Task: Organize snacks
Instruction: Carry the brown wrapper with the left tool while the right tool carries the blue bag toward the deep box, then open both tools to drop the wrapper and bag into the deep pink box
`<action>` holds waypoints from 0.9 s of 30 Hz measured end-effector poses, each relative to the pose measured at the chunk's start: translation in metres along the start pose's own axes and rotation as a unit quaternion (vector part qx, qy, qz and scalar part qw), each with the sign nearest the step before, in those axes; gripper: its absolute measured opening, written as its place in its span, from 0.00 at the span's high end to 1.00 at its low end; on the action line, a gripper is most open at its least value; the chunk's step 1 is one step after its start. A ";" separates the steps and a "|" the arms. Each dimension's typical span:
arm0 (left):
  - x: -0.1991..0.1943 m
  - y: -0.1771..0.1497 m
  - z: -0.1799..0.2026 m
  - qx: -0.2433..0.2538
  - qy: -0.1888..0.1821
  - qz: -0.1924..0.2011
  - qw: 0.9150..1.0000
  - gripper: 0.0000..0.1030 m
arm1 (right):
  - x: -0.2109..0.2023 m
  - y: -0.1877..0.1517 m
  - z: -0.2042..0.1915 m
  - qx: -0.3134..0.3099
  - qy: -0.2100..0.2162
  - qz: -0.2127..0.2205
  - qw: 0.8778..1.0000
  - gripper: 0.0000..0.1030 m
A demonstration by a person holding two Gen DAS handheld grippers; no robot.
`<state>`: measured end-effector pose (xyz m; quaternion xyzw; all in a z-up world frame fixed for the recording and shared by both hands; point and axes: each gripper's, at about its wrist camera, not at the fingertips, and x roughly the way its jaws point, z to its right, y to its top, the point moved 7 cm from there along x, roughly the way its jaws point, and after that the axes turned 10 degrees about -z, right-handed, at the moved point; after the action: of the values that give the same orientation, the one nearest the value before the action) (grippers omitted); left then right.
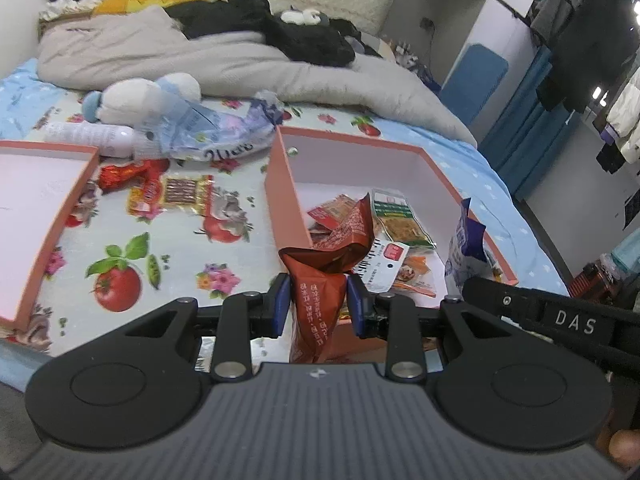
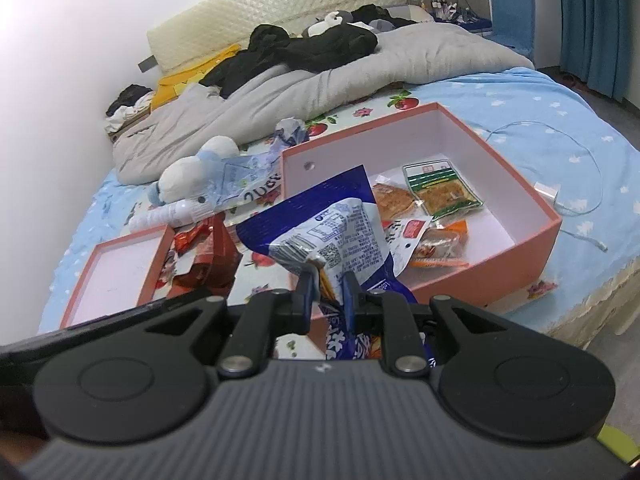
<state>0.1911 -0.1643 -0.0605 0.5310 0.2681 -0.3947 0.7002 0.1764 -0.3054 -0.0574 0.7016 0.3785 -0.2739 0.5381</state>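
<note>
— Left hand-held gripper (image 1: 316,304)?
— Clamped on a red packet (image 1: 320,280), above the pink box's (image 1: 286,184) near wall.
— Right hand-held gripper (image 2: 326,292)?
— Pinching a blue bag (image 2: 340,232) at that box's 7 o'clock corner. More snacks (image 2: 436,196) lie inside; a lid (image 2: 116,276) sits at 9 o'clock on the bed (image 2: 520,92).

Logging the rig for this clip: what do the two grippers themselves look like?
Both match: the left gripper and right gripper have a grey ribbed body with a small logo, black linkage arms with silver pivot pins, two round black discs, and blue finger pads. A black bar beside the left one reads DAS.
</note>
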 end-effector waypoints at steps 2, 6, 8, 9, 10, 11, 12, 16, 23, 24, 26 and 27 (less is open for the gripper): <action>0.014 0.010 0.006 0.008 0.001 -0.009 1.000 0.66 | 0.008 0.009 0.005 -0.005 -0.001 -0.006 1.000 0.81; 0.047 0.035 0.018 0.013 -0.009 -0.023 1.000 0.66 | 0.022 0.031 0.021 -0.018 -0.015 -0.007 1.000 0.81; 0.067 0.047 0.025 0.019 -0.013 -0.034 0.999 0.66 | 0.032 0.043 0.030 -0.023 -0.023 -0.008 0.999 0.81; 0.077 0.054 0.029 0.023 -0.015 -0.039 0.999 0.66 | 0.038 0.049 0.033 -0.026 -0.025 -0.008 0.999 0.81; 0.086 0.059 0.032 0.028 -0.014 -0.042 0.999 0.66 | 0.044 0.055 0.038 -0.028 -0.028 -0.010 0.999 0.81; 0.095 0.065 0.036 0.032 -0.014 -0.046 0.998 0.66 | 0.052 0.061 0.043 -0.028 -0.031 -0.013 0.999 0.81; 0.105 0.070 0.039 0.035 -0.016 -0.050 0.998 0.66 | 0.058 0.066 0.048 -0.027 -0.033 -0.015 0.999 0.81; 0.143 0.091 0.046 0.035 -0.021 -0.067 0.997 0.66 | 0.086 0.085 0.068 -0.027 -0.044 -0.028 0.998 0.81; 0.202 0.114 0.047 0.035 -0.021 -0.091 0.995 0.66 | 0.138 0.099 0.094 -0.031 -0.050 -0.061 0.996 0.81; 0.210 0.115 0.047 0.034 -0.019 -0.096 0.995 0.66 | 0.146 0.099 0.098 -0.030 -0.050 -0.068 0.996 0.81; 0.224 0.117 0.048 0.033 -0.022 -0.104 0.994 0.66 | 0.159 0.098 0.104 -0.026 -0.048 -0.078 0.995 0.80; 0.231 0.117 0.049 0.033 -0.020 -0.108 0.993 0.66 | 0.163 0.098 0.106 -0.023 -0.047 -0.082 0.995 0.80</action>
<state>0.4126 -0.2579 -0.1672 0.5134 0.2964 -0.4873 0.6412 0.3518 -0.3822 -0.1613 0.6422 0.4148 -0.3413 0.5469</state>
